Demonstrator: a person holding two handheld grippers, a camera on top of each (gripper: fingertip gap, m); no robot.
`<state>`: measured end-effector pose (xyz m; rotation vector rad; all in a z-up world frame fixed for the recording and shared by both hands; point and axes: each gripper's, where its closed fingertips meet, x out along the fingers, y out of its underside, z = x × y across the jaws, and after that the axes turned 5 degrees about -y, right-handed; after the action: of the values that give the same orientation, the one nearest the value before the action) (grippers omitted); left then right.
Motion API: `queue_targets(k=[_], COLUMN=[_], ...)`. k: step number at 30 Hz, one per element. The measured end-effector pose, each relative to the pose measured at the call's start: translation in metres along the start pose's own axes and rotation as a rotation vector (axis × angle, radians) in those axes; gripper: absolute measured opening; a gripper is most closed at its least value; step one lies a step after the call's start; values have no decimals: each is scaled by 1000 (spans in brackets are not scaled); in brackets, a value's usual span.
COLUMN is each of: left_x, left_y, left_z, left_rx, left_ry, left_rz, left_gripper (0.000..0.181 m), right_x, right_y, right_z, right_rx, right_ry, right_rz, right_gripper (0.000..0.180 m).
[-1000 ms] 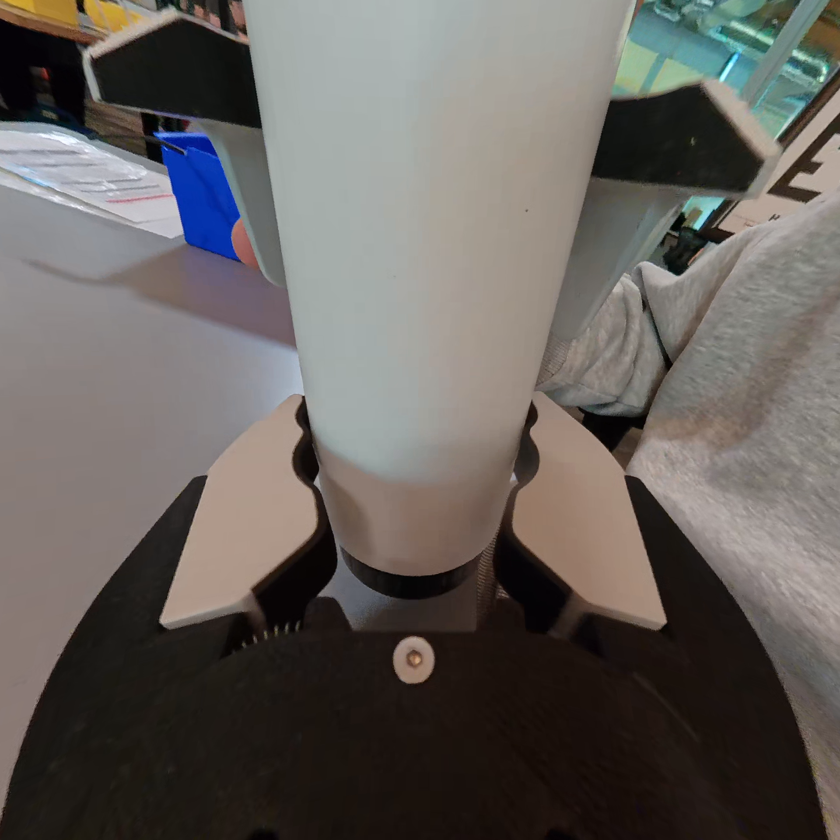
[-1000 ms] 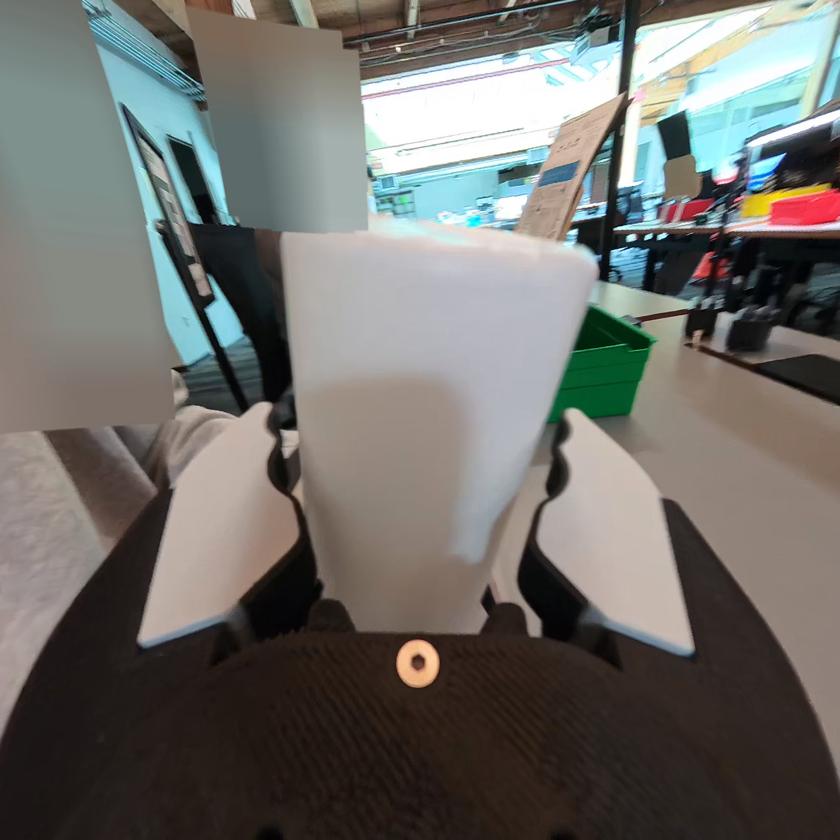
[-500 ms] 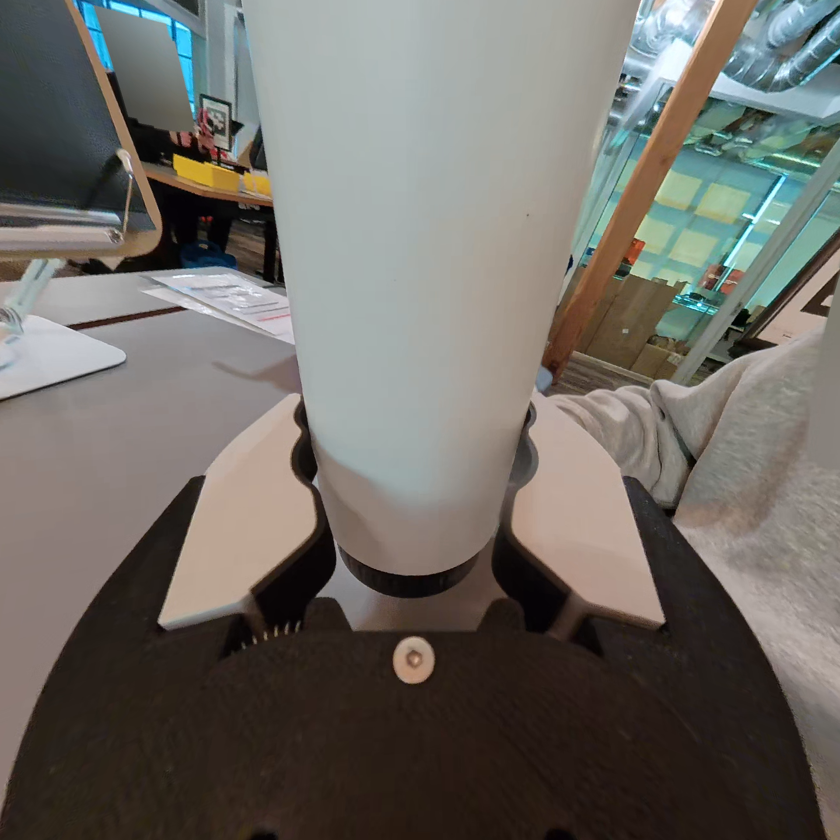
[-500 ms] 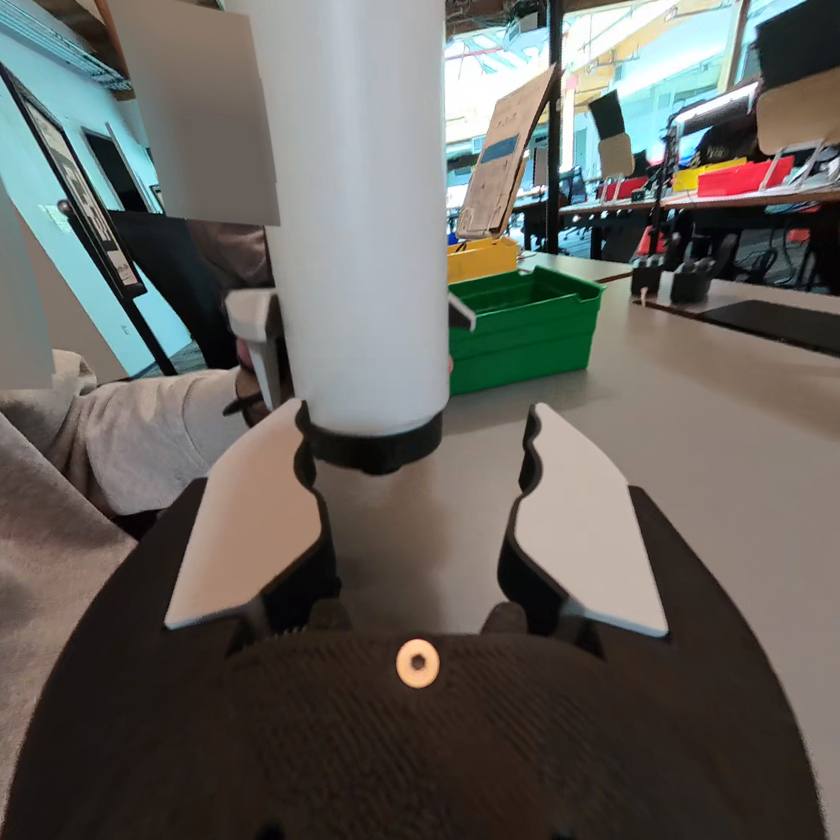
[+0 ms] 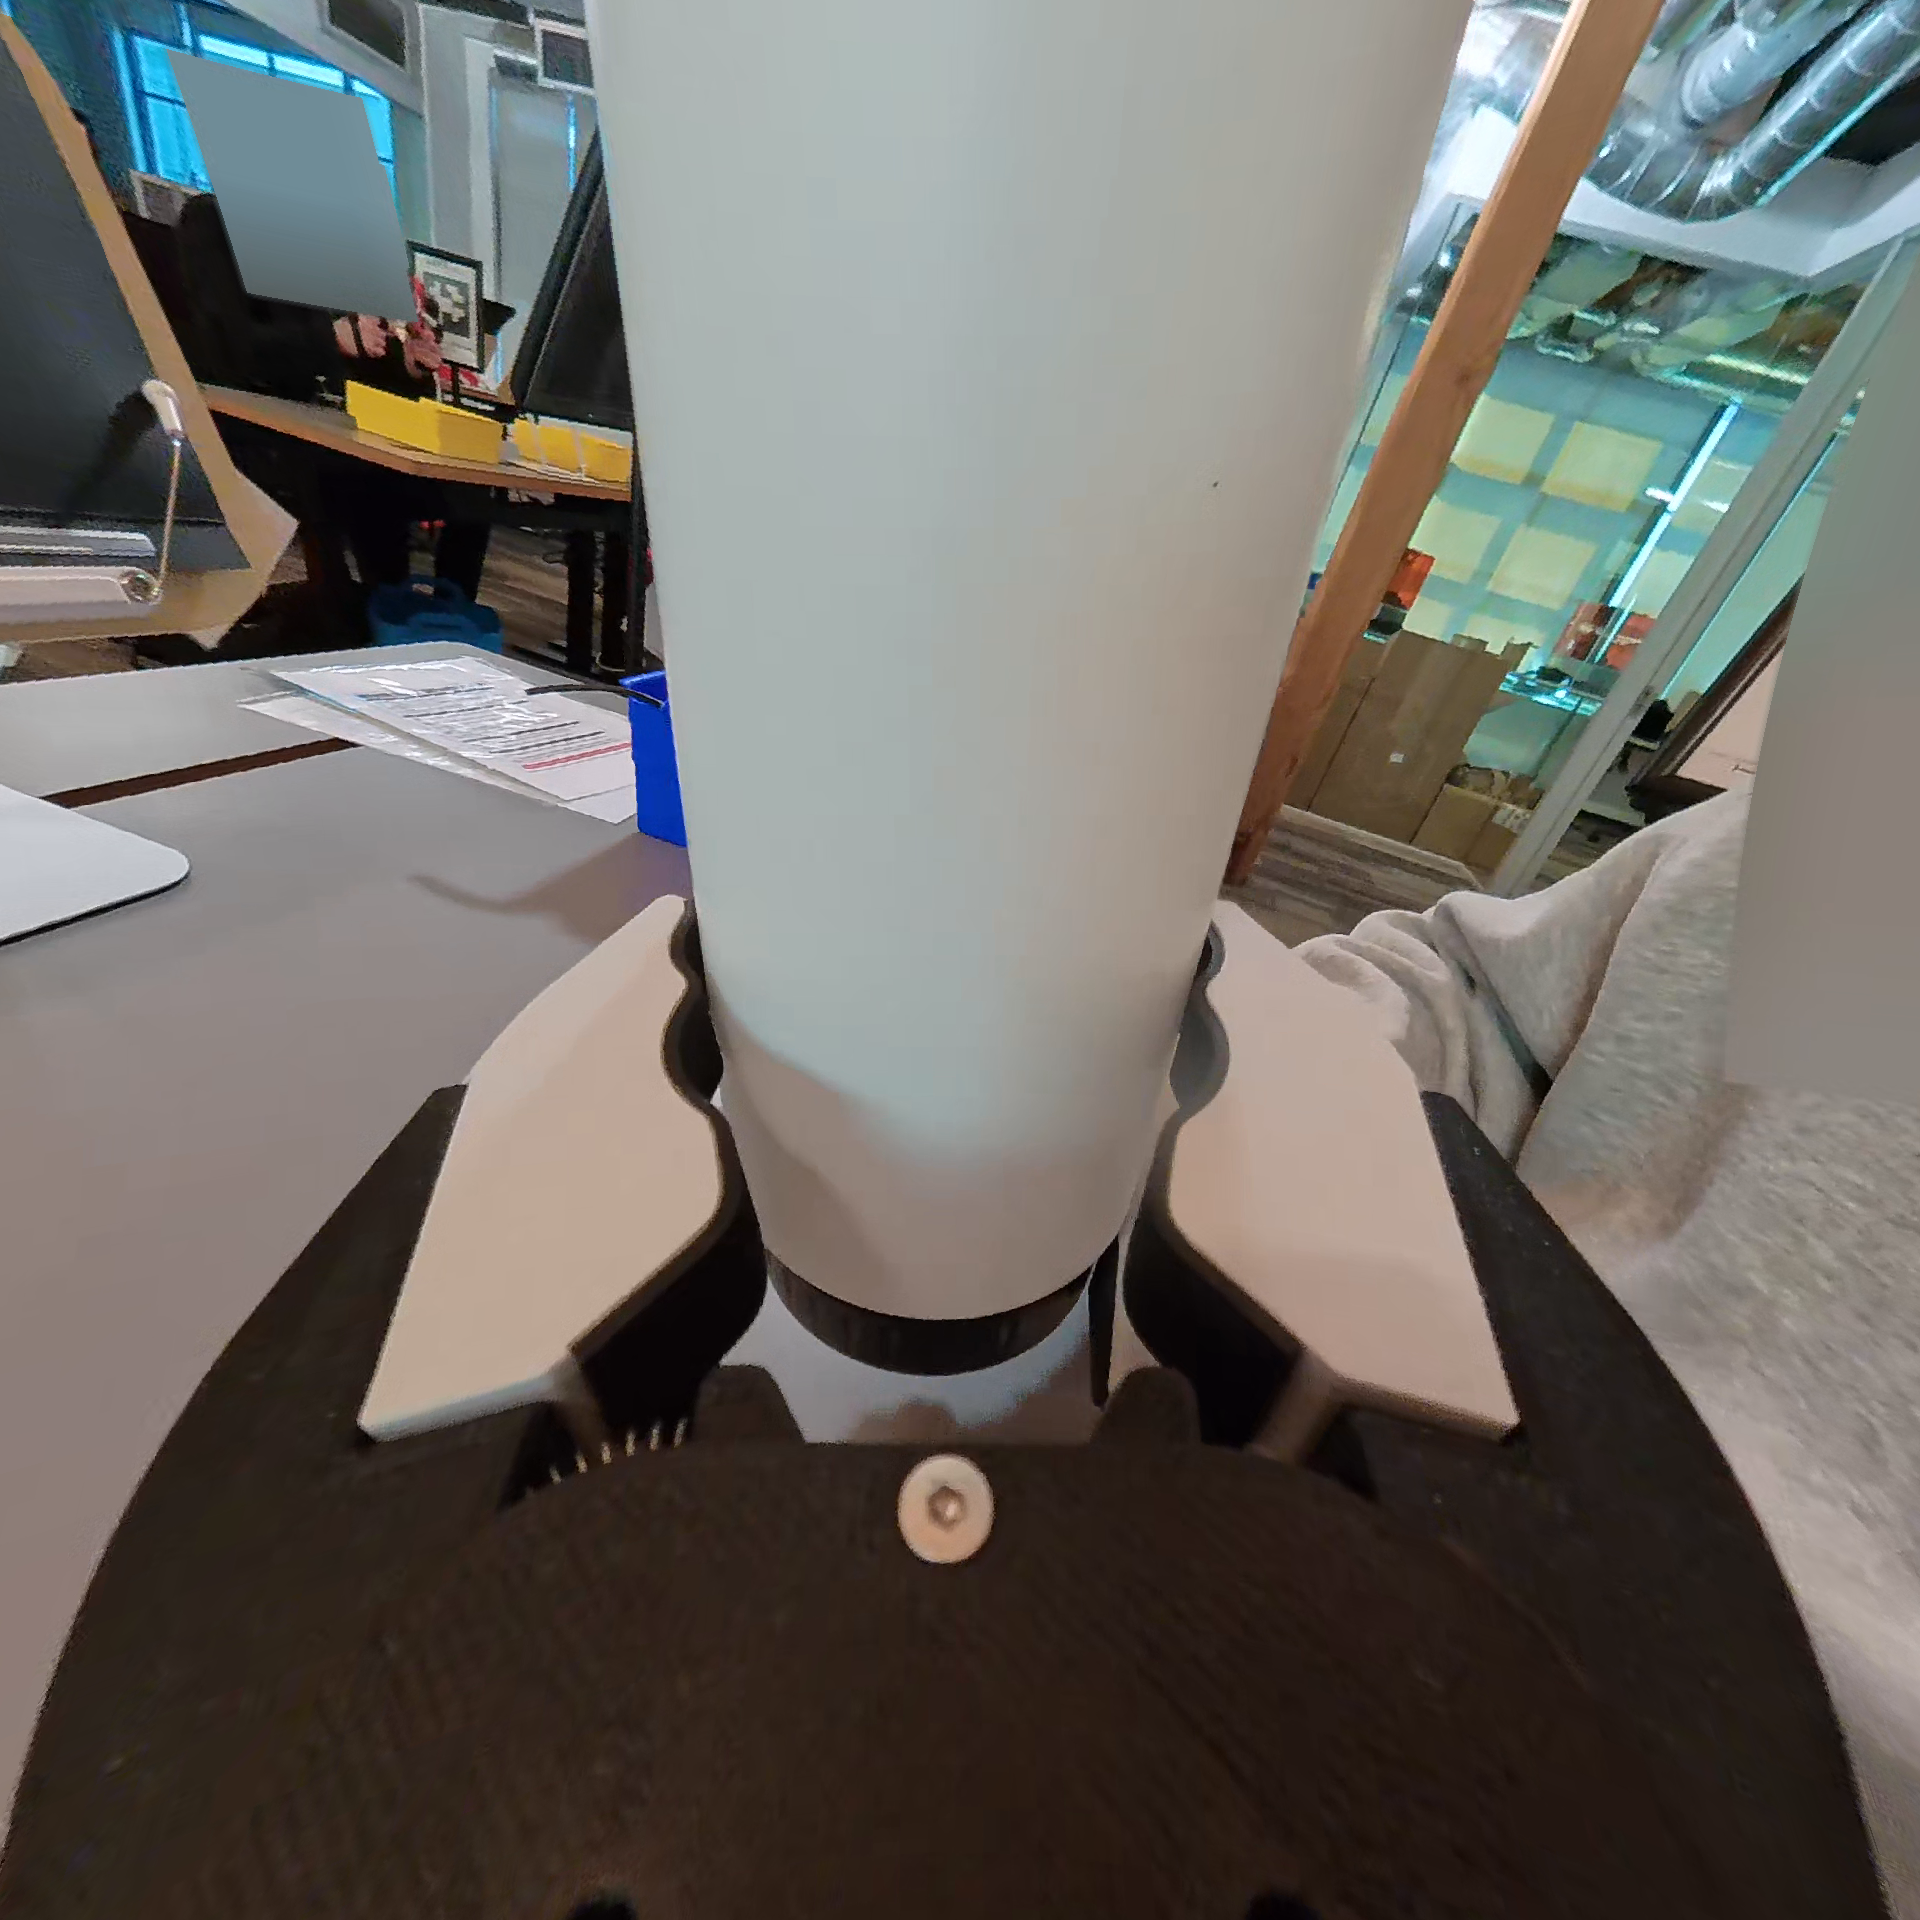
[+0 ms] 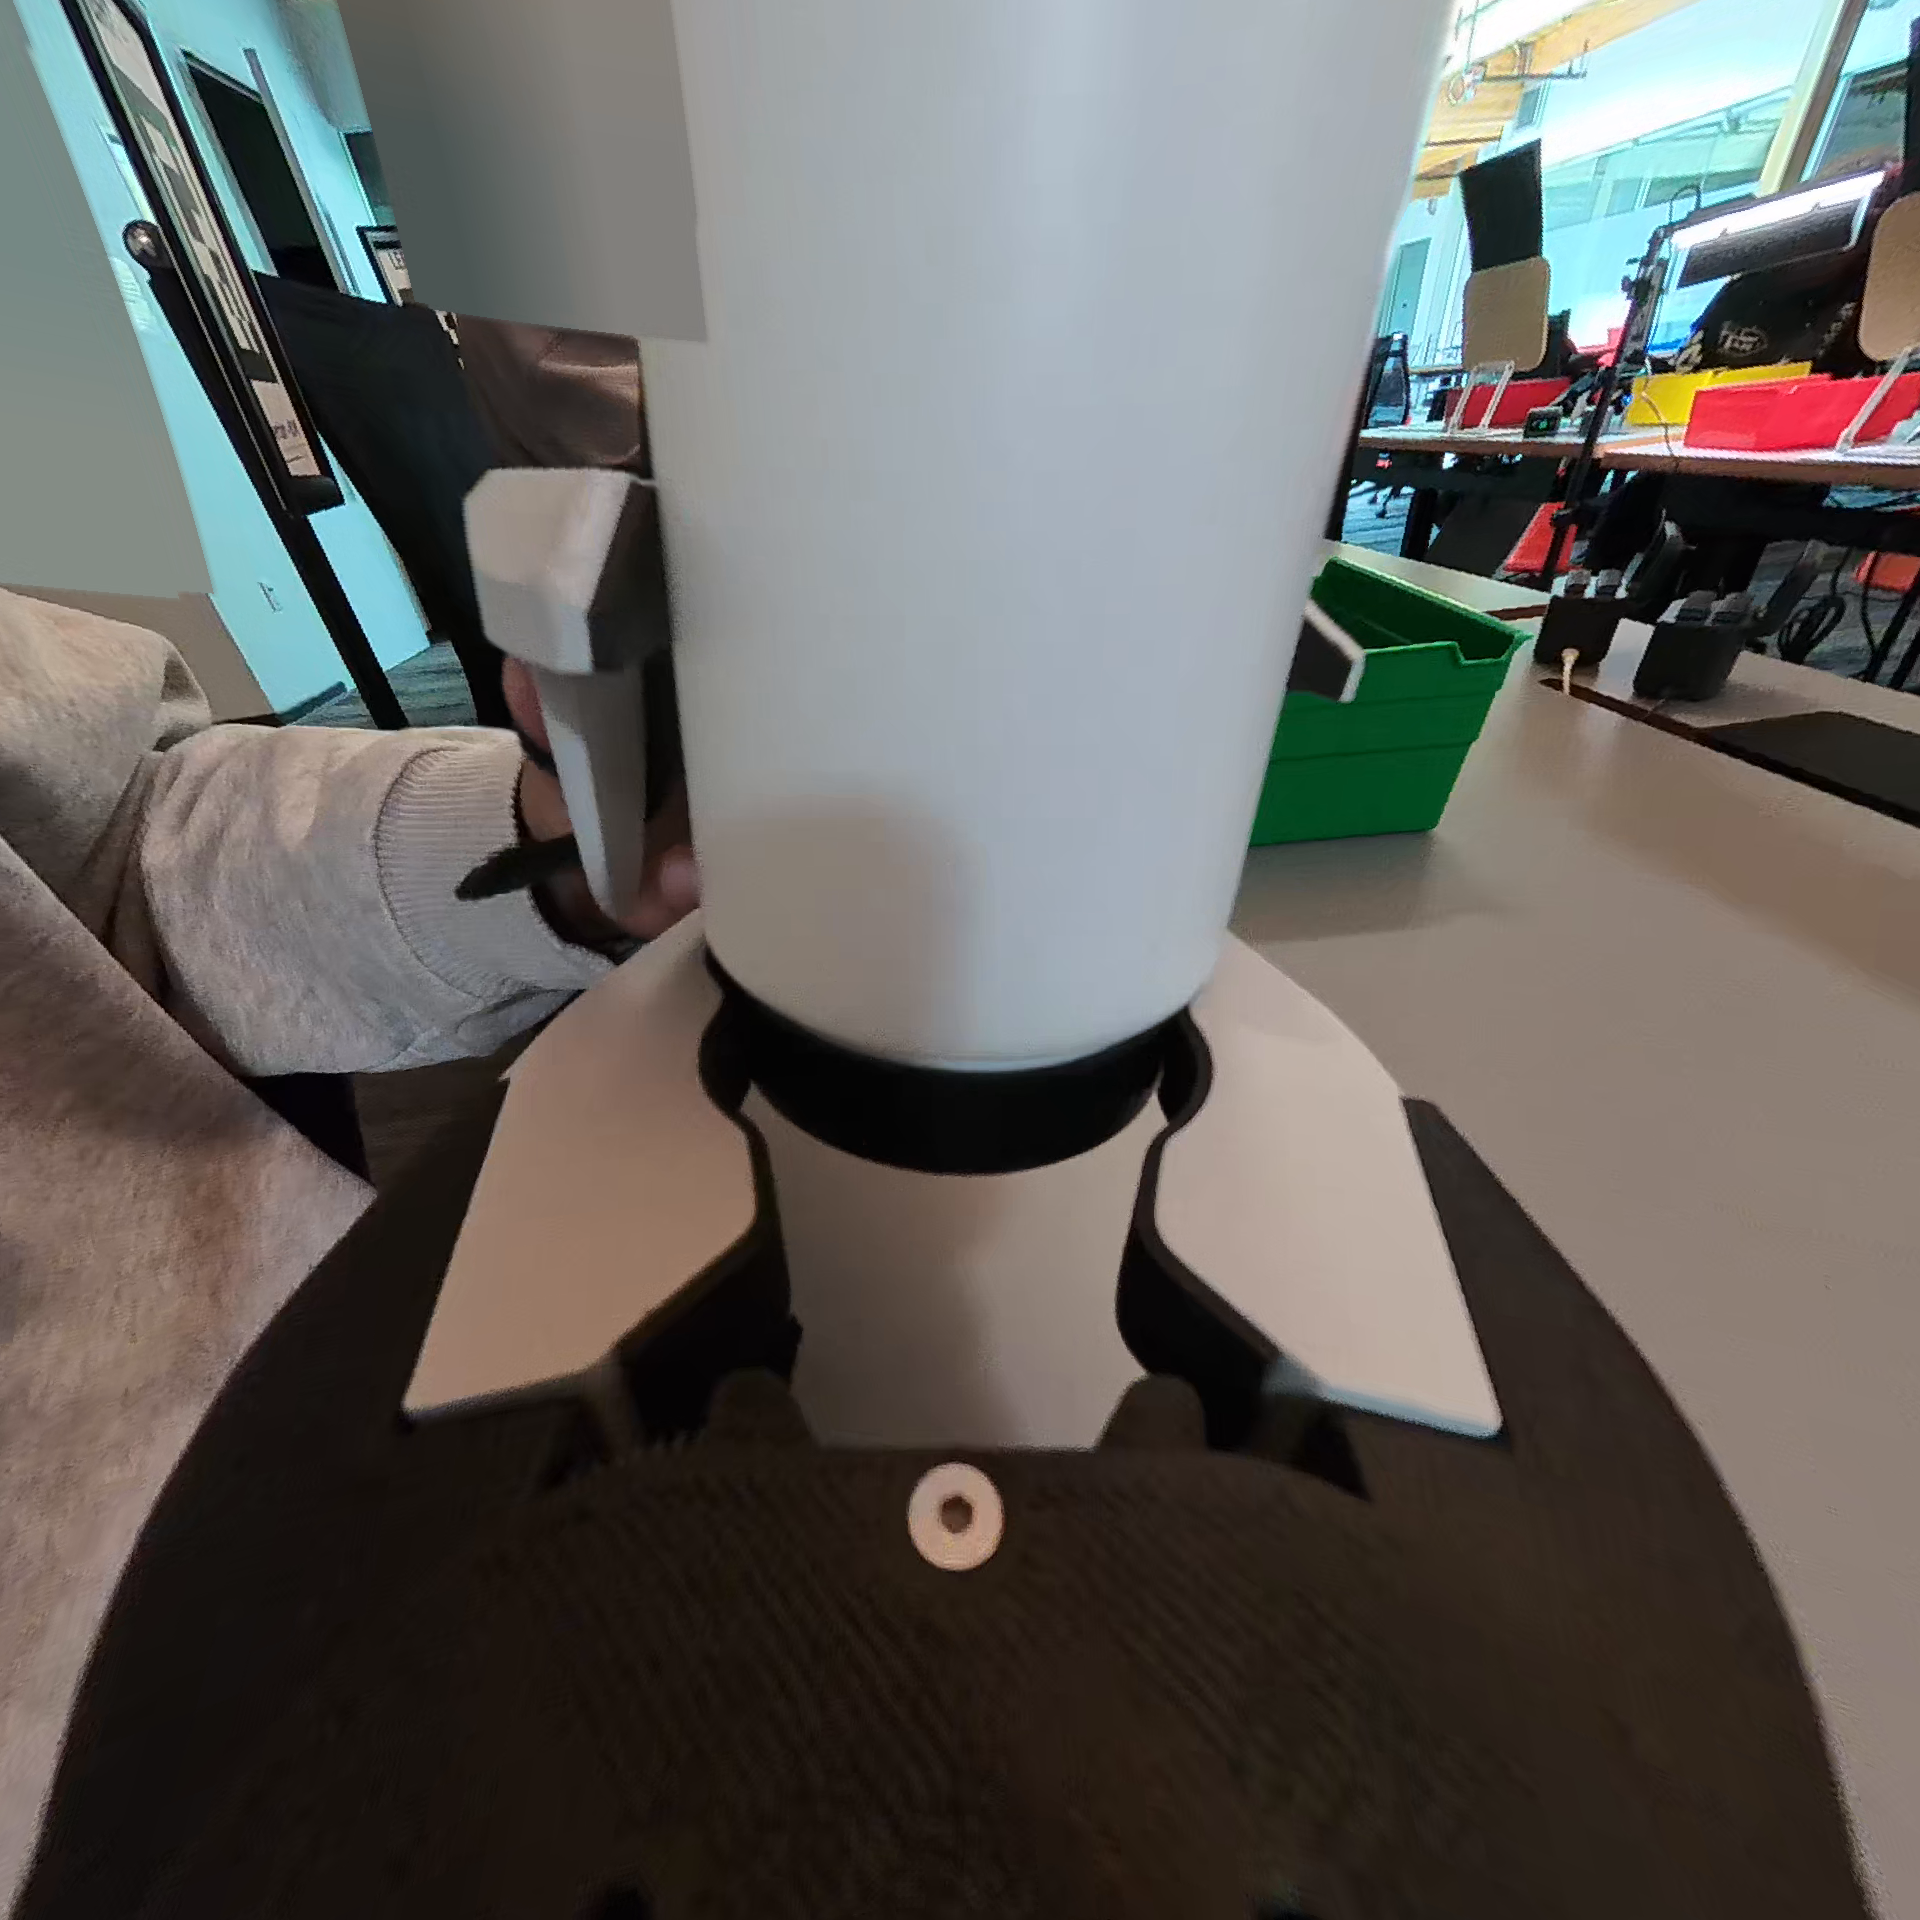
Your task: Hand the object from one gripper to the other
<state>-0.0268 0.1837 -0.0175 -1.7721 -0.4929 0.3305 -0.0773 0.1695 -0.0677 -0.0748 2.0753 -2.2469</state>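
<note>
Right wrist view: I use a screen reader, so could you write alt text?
A white plastic tube with a black cap fills the frame, cap down between the right gripper fingers, which look open. The left gripper clamps it farther up; a green plastic bin sits behind.

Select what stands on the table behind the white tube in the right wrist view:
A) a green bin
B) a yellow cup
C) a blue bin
A: a green bin sits on the table, just right of the white tube.
</note>
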Motion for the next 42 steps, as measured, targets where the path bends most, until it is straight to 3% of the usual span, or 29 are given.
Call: queue_targets(k=[9, 11, 15, 21, 28, 37, 42], left_x=[2, 3, 2, -10, -12, -8, -13], left_y=[-4, -6, -8, -7, 17, 23, -7], left_z=[-5, -6, -5, 25, 50, 45, 29], left_rx=[14, 26, 68, -93, -218, -136, -47], left_ry=[-10, -19, -45, -72, -90, -95, -94], left_rz=[6, 9, 1, -84, -83, -50, -84], left_gripper=[90, 109, 116, 109, 104, 104, 105], right_x=[-1, -5, -18, -50, -64, -60, -44], right_y=[-6, -13, -20, -30, -31, -25, -7], right_z=[2, 0, -18, -53, -64, -59, -49], right_rx=[15, 35, 37, -42, -122, -188, -127], right_ry=[-6, -7, 43, 154, 153, 114, 64], right_rz=[-38, -84, -110, -120, -144, -123, -66], right_gripper=[79, 79, 79, 79, 79, 79, 79])
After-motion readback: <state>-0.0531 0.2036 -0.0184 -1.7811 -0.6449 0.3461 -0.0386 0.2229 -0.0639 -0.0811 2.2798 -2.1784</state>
